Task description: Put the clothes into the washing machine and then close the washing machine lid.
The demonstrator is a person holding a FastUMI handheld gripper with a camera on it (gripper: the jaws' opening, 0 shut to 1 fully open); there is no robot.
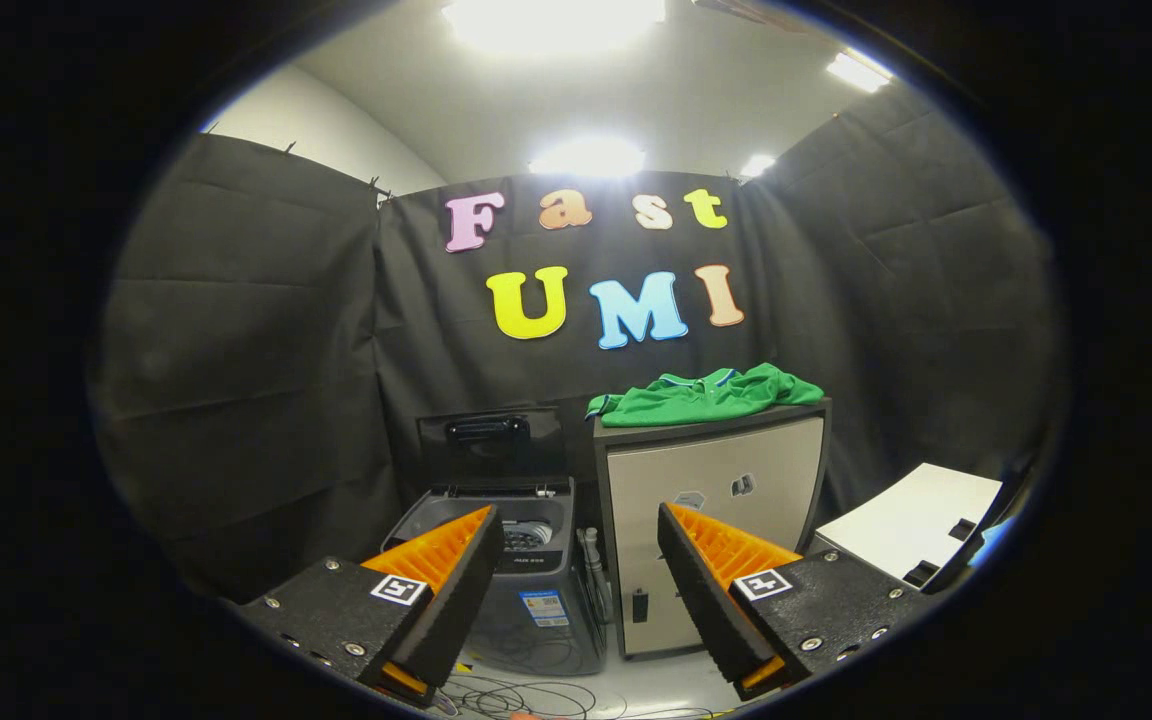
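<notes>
Tool [576, 530] open, empty; washing machine [521, 570] drum partly hidden.

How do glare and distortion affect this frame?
Gripper view: ceiling lights blow out to white; fisheye bends the booth walls; the green shirt on the cabinet and the open washing machine stay sharp; the open tongs are well lit.

A grey cabinet [711, 530] with a dark top stands on the pale floor [656, 690], well beyond the jaws. A crumpled green shirt [706, 395] lies on its top, spread across most of it and hanging a little over the left edge. Just left of the cabinet a small dark washing machine [511, 570] sits on the floor, its lid [491, 445] raised upright. Loose black cables [526, 690] lie on the floor before the machine.
</notes>
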